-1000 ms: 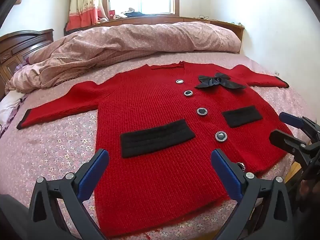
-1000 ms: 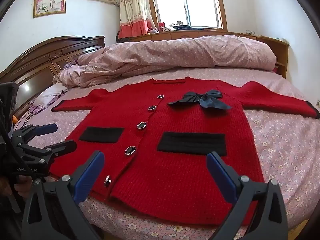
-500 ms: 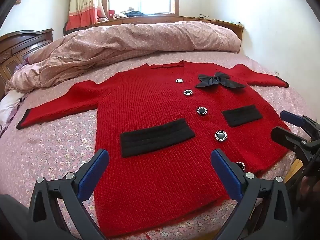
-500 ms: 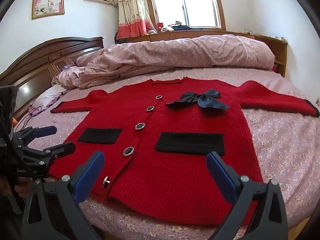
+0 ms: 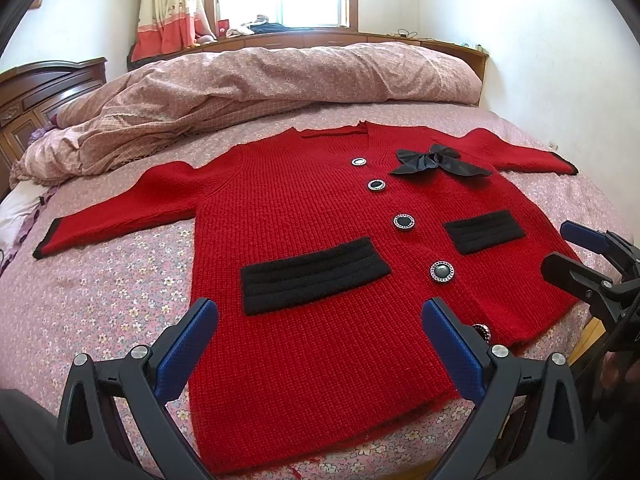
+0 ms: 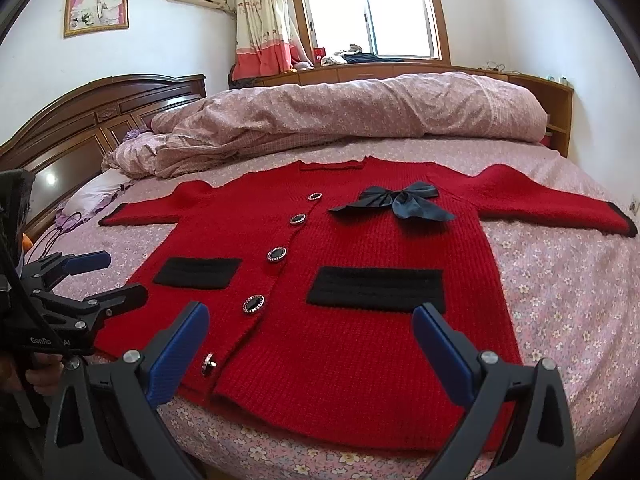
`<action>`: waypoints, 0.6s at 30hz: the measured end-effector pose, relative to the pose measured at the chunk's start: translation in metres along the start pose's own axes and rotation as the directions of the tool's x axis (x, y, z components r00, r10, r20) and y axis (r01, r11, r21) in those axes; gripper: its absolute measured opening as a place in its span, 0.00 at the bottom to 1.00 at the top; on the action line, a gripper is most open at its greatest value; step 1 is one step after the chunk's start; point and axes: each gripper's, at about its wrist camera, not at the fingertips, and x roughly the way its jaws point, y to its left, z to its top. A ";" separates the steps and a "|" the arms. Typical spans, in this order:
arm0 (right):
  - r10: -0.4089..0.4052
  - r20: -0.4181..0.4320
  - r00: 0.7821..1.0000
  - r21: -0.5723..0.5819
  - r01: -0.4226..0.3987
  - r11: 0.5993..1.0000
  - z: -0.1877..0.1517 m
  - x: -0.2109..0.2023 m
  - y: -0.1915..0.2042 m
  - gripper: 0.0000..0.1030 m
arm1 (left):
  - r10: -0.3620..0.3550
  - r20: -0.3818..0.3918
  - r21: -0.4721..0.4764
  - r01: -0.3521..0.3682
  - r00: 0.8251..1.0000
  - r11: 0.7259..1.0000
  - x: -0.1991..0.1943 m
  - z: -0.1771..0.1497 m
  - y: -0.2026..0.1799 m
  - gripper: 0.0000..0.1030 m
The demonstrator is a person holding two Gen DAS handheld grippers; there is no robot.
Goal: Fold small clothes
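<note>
A red knit cardigan (image 5: 312, 224) lies flat, front up, on the bed, sleeves spread out; it also shows in the right wrist view (image 6: 360, 248). It has black pocket bands, round buttons and a dark bow (image 5: 436, 162) near the neck. My left gripper (image 5: 320, 316) is open and empty above the hem on the cardigan's left side. My right gripper (image 6: 308, 320) is open and empty above the hem on the right side. Each gripper shows at the edge of the other's view: the right gripper (image 5: 568, 252) and the left gripper (image 6: 116, 276).
The bed has a pink flowered sheet (image 5: 100, 292). A rumpled pink duvet (image 5: 260, 80) lies across the far side. A dark wooden headboard (image 6: 100, 108) stands at the left. The near bed edge runs just below the hem.
Both grippers have hardly moved; the views shift only slightly. The cardigan lies as before.
</note>
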 end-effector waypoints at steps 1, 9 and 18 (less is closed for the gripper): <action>0.000 -0.001 1.000 -0.001 0.000 1.000 0.000 0.000 0.000 1.00 | 0.000 0.000 0.000 0.000 1.000 1.000 0.000 0.000 0.000 0.96; 0.001 -0.001 1.000 -0.002 -0.001 1.000 0.000 0.000 0.001 1.00 | 0.000 0.000 -0.001 0.000 1.000 1.000 0.000 0.000 0.000 0.96; 0.001 -0.002 1.000 -0.002 -0.001 1.000 0.000 0.001 0.001 1.00 | -0.002 -0.004 0.003 0.002 1.000 1.000 0.001 -0.001 -0.002 0.96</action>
